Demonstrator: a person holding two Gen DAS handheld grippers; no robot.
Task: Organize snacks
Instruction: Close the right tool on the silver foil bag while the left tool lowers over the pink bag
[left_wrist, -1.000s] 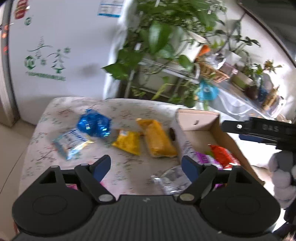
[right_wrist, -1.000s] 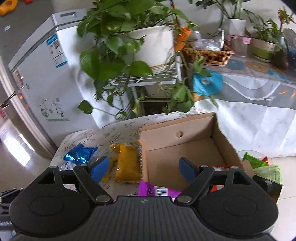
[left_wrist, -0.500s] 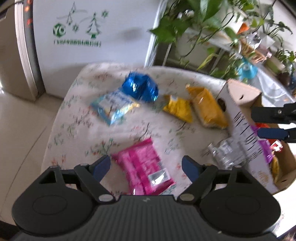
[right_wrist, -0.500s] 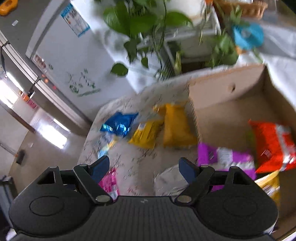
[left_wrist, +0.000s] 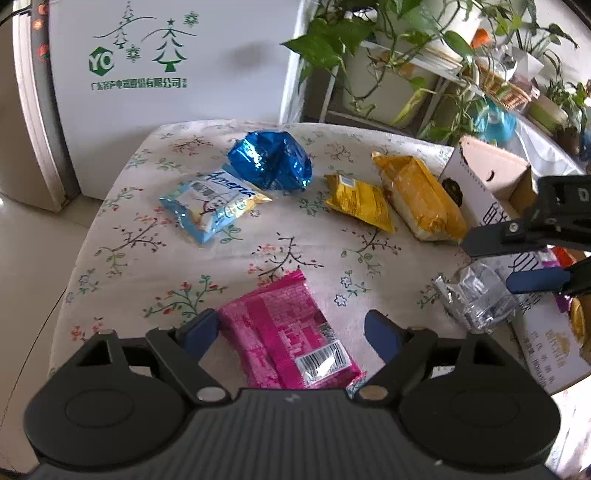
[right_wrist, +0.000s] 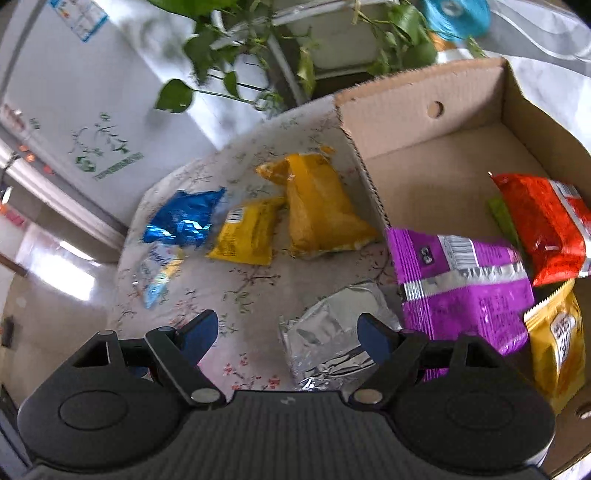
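My left gripper (left_wrist: 291, 330) is open just above a pink snack pack (left_wrist: 288, 332) lying on the floral tablecloth (left_wrist: 147, 236). My right gripper (right_wrist: 284, 332) is open above a silver pack (right_wrist: 328, 343) beside the cardboard box (right_wrist: 424, 122); it also shows in the left wrist view (left_wrist: 513, 258) at the right. On the cloth lie a blue foil pack (left_wrist: 269, 160), a light blue pack (left_wrist: 210, 206) and two yellow packs (left_wrist: 360, 201) (left_wrist: 421, 197). In the box lie purple (right_wrist: 461, 280), red (right_wrist: 546, 225) and yellow (right_wrist: 557, 343) packs.
A white fridge (left_wrist: 166, 74) stands behind the table. Potted plants on a rack (left_wrist: 388, 66) stand at the back right. The table edge drops to a tiled floor (left_wrist: 26, 266) on the left.
Both grippers have tilted down and moved in over the table. The pink pack now lies between my left fingers and the silver pack lies under my right gripper.
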